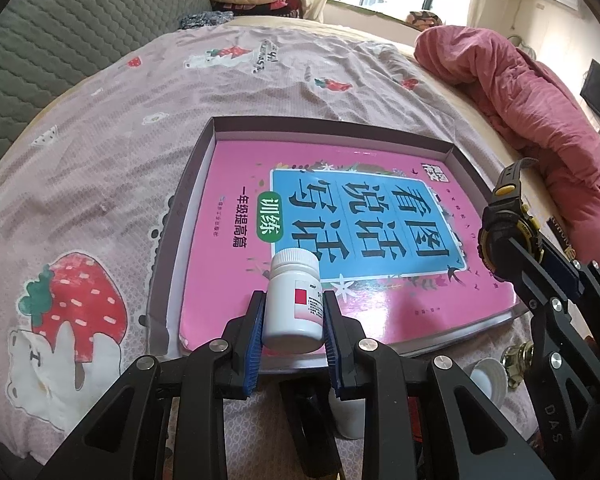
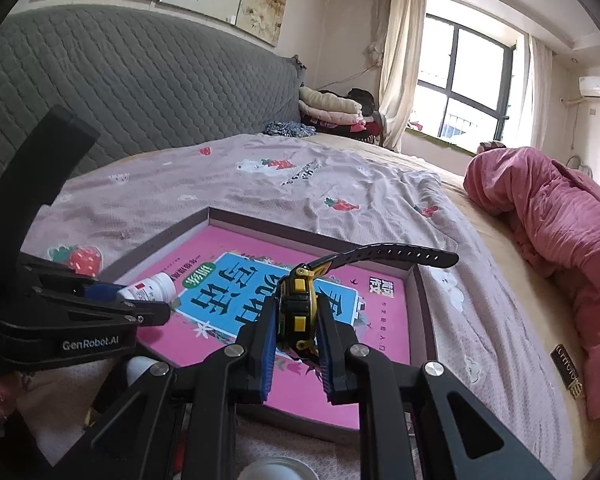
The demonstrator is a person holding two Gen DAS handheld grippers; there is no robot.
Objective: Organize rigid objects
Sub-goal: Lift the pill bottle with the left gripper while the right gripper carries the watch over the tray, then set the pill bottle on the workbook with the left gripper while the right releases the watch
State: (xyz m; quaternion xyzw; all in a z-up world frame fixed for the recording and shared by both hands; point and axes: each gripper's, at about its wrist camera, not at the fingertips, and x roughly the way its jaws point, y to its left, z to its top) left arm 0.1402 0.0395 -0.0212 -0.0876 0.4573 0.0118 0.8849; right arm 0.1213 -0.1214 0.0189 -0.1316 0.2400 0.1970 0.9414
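Looks like the drop-off step: left gripper [image 1: 294,320] clamped on a small white plastic pill bottle [image 1: 294,300], right gripper [image 2: 298,332] pinching a black-and-yellow wristwatch [image 2: 298,304], both over the pink book in the shallow cardboard tray [image 1: 188,184], so next they'd lower and let go.

Daylight from the large dark-framed window [image 2: 466,80] at the far end of the room; panes blown out white. Both views bright and sharp overall. Glare streak on the glossy pink book cover [image 1: 236,272] nearer the camera than the window. Soft shadows only. Strong fisheye bending, black vignette at corners. Near claw parts slightly soft.
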